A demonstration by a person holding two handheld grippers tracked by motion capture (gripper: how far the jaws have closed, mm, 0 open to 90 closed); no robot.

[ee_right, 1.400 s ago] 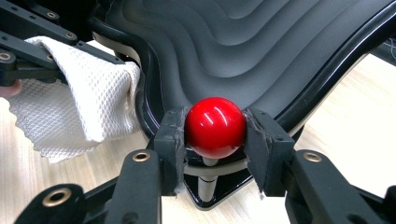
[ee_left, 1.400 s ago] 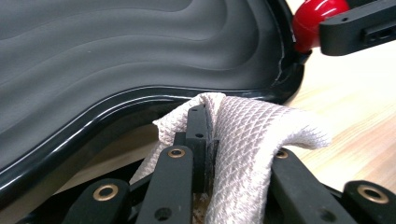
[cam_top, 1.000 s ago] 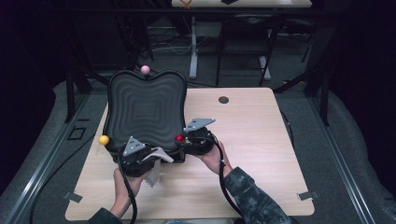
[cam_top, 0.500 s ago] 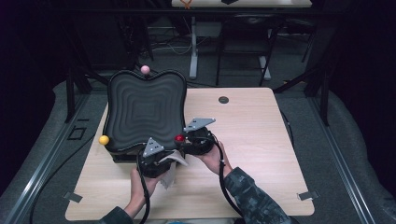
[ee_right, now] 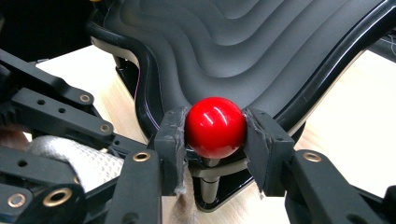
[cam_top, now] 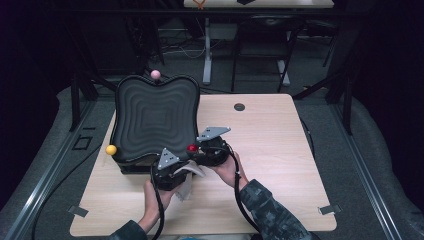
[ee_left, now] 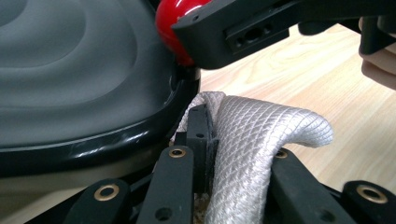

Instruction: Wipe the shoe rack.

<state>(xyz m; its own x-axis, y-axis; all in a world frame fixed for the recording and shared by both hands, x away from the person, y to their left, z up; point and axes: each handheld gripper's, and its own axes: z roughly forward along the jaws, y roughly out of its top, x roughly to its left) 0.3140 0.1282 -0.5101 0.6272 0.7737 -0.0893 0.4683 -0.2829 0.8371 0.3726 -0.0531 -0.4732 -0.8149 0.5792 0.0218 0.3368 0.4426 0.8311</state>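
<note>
Right gripper (ee_right: 215, 140) has its jaws pinching the red ball knob (ee_right: 215, 127) at the near corner of the black wavy tray (cam_top: 152, 117). Left gripper (ee_left: 233, 154), just beside it, is clamped on a folded white cloth (ee_left: 254, 135) right against the tray's rim, on the wooden table (cam_top: 280, 150).

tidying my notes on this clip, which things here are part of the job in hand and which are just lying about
In use:
- right tongs, shut on the red ball
- left tongs, shut on the white cloth
- black wavy tray, by both

Lying about:
- yellow ball
- pink ball
- table
- dark round cap
</note>
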